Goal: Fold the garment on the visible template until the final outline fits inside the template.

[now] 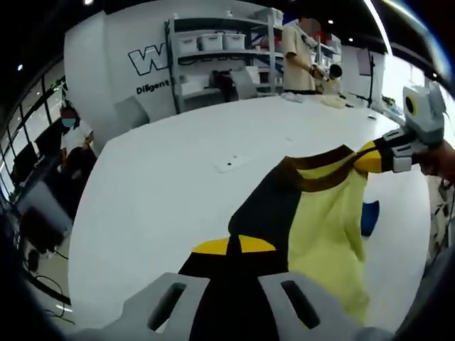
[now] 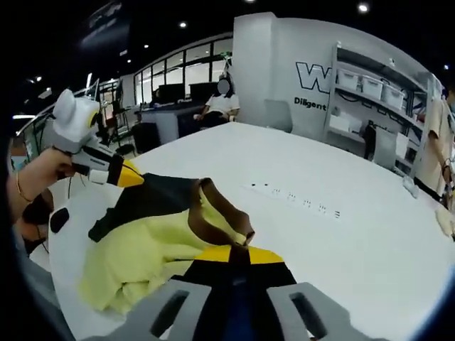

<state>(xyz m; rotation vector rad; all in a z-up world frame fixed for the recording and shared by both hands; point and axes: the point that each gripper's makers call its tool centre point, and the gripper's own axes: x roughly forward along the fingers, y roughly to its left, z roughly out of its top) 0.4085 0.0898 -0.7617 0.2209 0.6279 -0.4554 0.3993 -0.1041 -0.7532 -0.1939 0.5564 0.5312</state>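
Holding the garment (image 1: 313, 213) up off the white counter (image 1: 178, 177) between both claws, so this looks like mid-fold. Left claw (image 1: 231, 280) is clamped on black fabric, right claw (image 2: 231, 284) pinching the collar end. Hands are spread wide apart, cloth stretched between them. Next I'd lay it down flat; can't spot the template.

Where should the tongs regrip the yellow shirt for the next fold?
Take the yellow shirt by its loose yellow hem, sagging lowest below the brown collar, coming from the table side. Both tongs already pinch the black shoulder edges, so the hem hangs free.
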